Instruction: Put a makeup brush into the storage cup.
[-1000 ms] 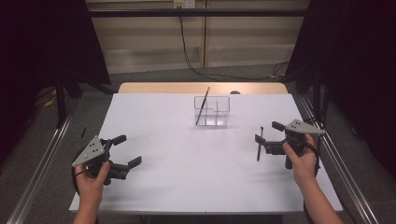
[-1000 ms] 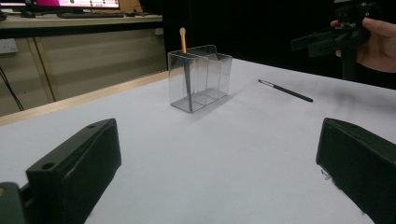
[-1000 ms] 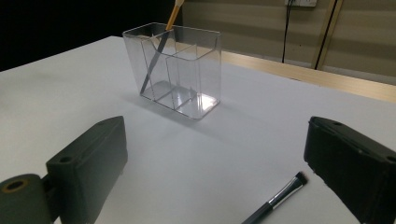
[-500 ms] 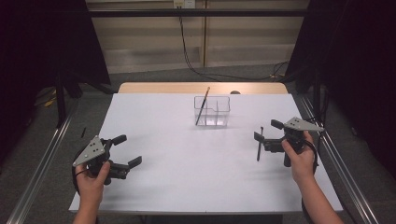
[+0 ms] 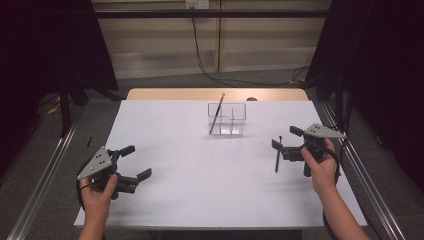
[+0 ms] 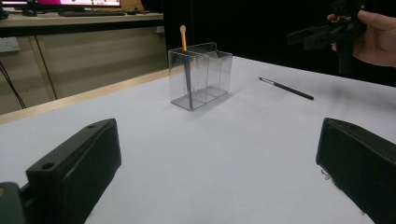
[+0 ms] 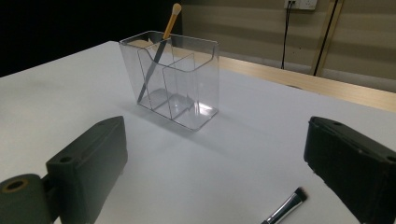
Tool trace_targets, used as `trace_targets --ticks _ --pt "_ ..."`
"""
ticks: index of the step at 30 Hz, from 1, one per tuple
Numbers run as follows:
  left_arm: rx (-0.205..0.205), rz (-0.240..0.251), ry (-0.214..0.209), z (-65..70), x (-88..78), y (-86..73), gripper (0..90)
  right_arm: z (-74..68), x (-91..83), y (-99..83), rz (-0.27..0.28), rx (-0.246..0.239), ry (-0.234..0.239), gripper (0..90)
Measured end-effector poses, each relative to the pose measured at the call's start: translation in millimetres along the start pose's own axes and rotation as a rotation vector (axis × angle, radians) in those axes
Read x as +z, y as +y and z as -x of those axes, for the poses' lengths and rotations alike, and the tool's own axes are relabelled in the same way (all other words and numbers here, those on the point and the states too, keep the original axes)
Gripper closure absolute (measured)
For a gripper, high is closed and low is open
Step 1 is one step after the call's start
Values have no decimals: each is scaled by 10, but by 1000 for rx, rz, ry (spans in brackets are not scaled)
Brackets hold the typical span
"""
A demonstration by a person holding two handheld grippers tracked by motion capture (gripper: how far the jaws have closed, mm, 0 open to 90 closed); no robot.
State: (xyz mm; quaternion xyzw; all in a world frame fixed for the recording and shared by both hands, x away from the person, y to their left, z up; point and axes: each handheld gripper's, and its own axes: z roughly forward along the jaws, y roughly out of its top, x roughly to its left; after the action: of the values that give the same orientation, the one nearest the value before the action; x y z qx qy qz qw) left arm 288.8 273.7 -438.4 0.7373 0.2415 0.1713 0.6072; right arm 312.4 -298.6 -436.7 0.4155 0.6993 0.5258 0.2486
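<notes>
I read the job as loading brushes into the clear organizer [image 5: 227,119], which stands at 12 o'clock on the white table [image 5: 200,190], and I judge it roughly half done: one orange-handled brush [image 5: 217,113] already leans upright in the organizer's left compartment as the high view shows it, handle end up. What is left is the black brush [image 5: 277,156], lying flat on the table at about 3 o'clock, just beside and below my right gripper [image 5: 285,146]. That gripper hovers over it with jaws spread wide and nothing between them (the right gripper view has the brush's ferrule [image 7: 285,207] between and ahead of the open jaws). My left gripper [image 5: 134,162] sits idle at 8 o'clock, jaws likewise spread, holding nothing, well apart from everything. Count: brushes, two (one stowed, one loose); organizers, one, with what look like three compartments; grippers, two. Remaining steps, in my estimate: close on the black brush, lift, carry to 12 o'clock, drop in.
</notes>
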Motion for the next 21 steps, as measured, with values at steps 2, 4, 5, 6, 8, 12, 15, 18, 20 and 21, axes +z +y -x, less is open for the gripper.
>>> trace_targets --ticks 2,4,5,6,8,12,15,18,20,21 --pt "-5 3 3 -4 1 -8 0 6 2 1 -1 4 -4 58" --pt "-8 5 5 -8 -3 -12 0 14 4 0 -1 6 -8 58" --pt "-1 0 7 -14 -8 -9 0 19 5 1 -3 7 -12 58" --pt "-2 3 6 -19 -9 -6 0 23 9 2 -4 10 -11 58" --pt "-2 10 13 -24 -9 7 0 28 20 5 -3 13 -13 58" --pt "2 2 9 -24 -3 0 0 21 33 16 -4 17 -11 57" --pt "-9 3 8 -19 -4 -13 0 17 50 26 -6 12 -12 57" --pt "-4 -9 7 -18 -12 -21 0 21 63 35 -12 14 -12 57" --pt "-9 -1 9 -24 -15 -14 0 32 70 38 -15 14 -16 56" --pt "-7 -1 11 -25 -16 -13 0 40 72 41 -19 13 -17 56"
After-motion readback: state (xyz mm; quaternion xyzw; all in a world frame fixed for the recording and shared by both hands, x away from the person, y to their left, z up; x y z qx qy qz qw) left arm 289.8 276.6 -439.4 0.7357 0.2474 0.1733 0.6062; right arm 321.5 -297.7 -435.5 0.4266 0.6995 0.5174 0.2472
